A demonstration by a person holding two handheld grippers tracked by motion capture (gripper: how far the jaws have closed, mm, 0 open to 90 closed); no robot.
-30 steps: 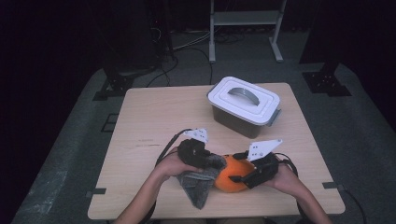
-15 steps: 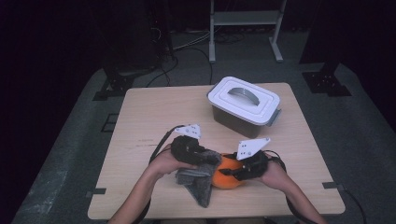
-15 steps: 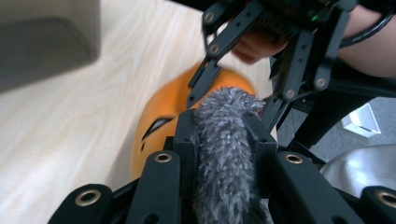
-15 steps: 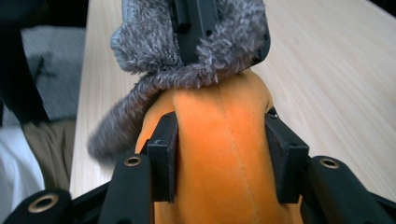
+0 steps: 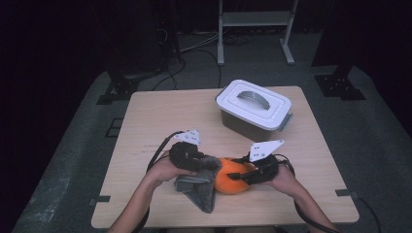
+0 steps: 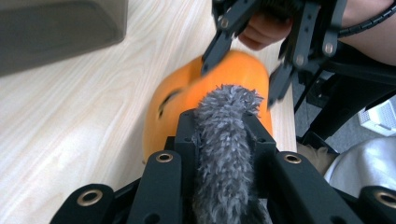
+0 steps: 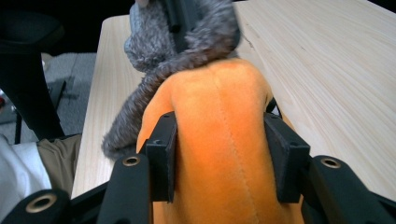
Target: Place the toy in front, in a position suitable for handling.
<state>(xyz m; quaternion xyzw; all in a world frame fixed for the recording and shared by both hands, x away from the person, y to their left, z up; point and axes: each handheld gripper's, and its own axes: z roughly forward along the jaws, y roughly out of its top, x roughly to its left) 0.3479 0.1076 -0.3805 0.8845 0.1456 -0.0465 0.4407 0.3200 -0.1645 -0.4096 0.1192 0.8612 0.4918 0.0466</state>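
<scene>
Orange plush toy point(image 5: 232, 175) lies on the worktop point(image 5: 160, 116) at lower centre of the high view. The right gripper point(image 5: 245, 174) has just been closing its jaws, which now pinch the toy's sides. The left gripper point(image 5: 204, 165) has its jaws pressed on a grey fuzzy cloth point(image 5: 201, 189), which touches the toy's left side. A white lidded box point(image 5: 253, 104) sits well apart, upper right.
</scene>
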